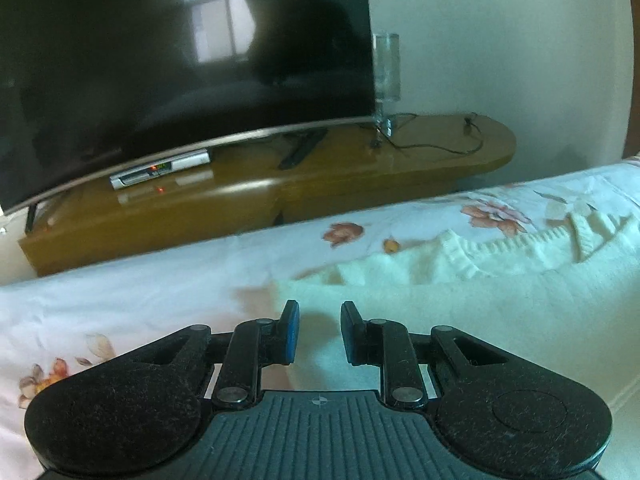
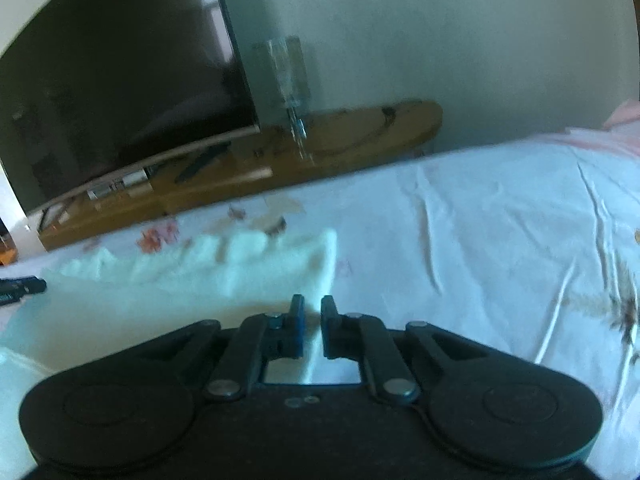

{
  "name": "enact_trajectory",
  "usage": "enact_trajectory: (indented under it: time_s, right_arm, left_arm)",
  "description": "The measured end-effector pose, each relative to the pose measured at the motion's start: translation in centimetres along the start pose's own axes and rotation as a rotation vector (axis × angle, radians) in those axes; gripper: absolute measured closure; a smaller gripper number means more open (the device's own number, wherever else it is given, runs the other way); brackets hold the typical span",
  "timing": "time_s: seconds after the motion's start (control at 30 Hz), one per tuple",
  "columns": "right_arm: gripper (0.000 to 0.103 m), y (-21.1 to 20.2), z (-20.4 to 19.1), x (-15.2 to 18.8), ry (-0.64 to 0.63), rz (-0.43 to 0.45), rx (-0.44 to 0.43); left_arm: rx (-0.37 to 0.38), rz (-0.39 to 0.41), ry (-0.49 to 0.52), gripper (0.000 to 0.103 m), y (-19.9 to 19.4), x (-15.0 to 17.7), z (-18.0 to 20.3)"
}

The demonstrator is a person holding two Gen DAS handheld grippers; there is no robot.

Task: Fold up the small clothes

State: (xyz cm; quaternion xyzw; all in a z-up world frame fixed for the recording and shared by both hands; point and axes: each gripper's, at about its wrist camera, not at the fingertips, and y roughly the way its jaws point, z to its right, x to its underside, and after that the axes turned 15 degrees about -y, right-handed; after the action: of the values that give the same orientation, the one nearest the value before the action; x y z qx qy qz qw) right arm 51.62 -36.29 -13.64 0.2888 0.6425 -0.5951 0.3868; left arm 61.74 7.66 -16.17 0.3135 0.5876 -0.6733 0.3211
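Note:
A pale knitted garment lies spread on the floral bedsheet, its ribbed edge bunched toward the far side. My left gripper hovers low over the garment's near left corner. Its blue pads stand apart, and the cloth lies flat beneath the gap. In the right wrist view the same garment fills the left half. Its right edge runs straight down into my right gripper, whose fingers are nearly together with a strip of that edge between them. The left gripper's tip pokes into this view at the far left.
Beyond the far edge of the bed stands a low wooden TV bench. It carries a large dark television, a set-top box, a remote, a clear glass vase and a cable. Wrinkled sheet stretches to the right.

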Motion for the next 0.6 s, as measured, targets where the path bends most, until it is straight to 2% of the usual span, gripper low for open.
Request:
enact_trajectory:
  time_s: [0.03, 0.1, 0.13, 0.17, 0.23, 0.27, 0.33, 0.37, 0.4, 0.43, 0.47, 0.5, 0.57, 0.6]
  right_arm:
    - [0.092, 0.0, -0.1, -0.1, -0.004, 0.009, -0.009]
    - [0.094, 0.9, -0.4, 0.0, -0.021, -0.034, -0.025]
    - [0.095, 1.7, -0.7, 0.4, -0.056, -0.074, -0.018]
    - [0.096, 1.6, -1.0, 0.4, -0.085, -0.062, -0.008]
    - [0.093, 1.0, -0.9, 0.0, -0.084, -0.077, 0.012]
    - [0.092, 0.2, -1.0, -0.1, -0.079, -0.057, 0.013]
    - [0.089, -1.6, -1.7, -0.1, -0.092, 0.007, -0.041]
    - [0.089, -1.7, -2.5, 0.0, -0.114, 0.007, -0.064]
    - [0.090, -1.5, -3.3, 0.3, -0.149, -0.009, -0.080]
    - [0.090, -0.8, -4.4, 0.8, -0.203, -0.061, -0.078]
    - [0.091, -0.5, -5.1, 1.3, -0.250, -0.076, -0.057]
    - [0.091, -0.7, -5.4, 1.7, -0.284, -0.056, -0.041]
    - [0.092, -1.2, -4.6, 1.7, -0.243, -0.059, -0.019]
    - [0.092, -1.4, -4.2, 1.7, -0.216, -0.066, 0.005]
  left_arm:
    - [-0.010, -0.011, 0.013, 0.080, 0.4, 0.2, 0.1]
    - [-0.043, 0.026, 0.071, 0.079, 0.0, 1.4, 0.6]
    - [-0.053, 0.031, 0.072, 0.079, -0.4, 1.6, 0.6]
    - [-0.057, 0.030, 0.056, 0.079, -1.2, 1.6, 0.5]
    - [-0.032, 0.065, 0.044, 0.079, -3.5, 2.2, 0.6]
    - [-0.024, 0.066, 0.054, 0.079, -4.0, 2.5, 0.8]
    - [-0.015, 0.047, 0.092, 0.079, -4.5, 3.6, 1.5]
    - [-0.027, 0.054, 0.120, 0.079, -4.6, 4.3, 1.8]
    - [-0.039, 0.073, 0.142, 0.078, -4.7, 4.9, 1.9]
    - [-0.041, 0.079, 0.143, 0.078, -5.1, 5.2, 1.8]
    - [-0.036, 0.073, 0.130, 0.076, -5.3, 5.2, 1.4]
    - [-0.035, 0.071, 0.122, 0.065, -5.4, 5.1, 1.1]
    - [-0.055, 0.073, 0.101, 0.050, -5.7, 4.8, 0.1]
    - [-0.051, 0.063, 0.083, 0.050, -5.9, 4.3, -0.2]
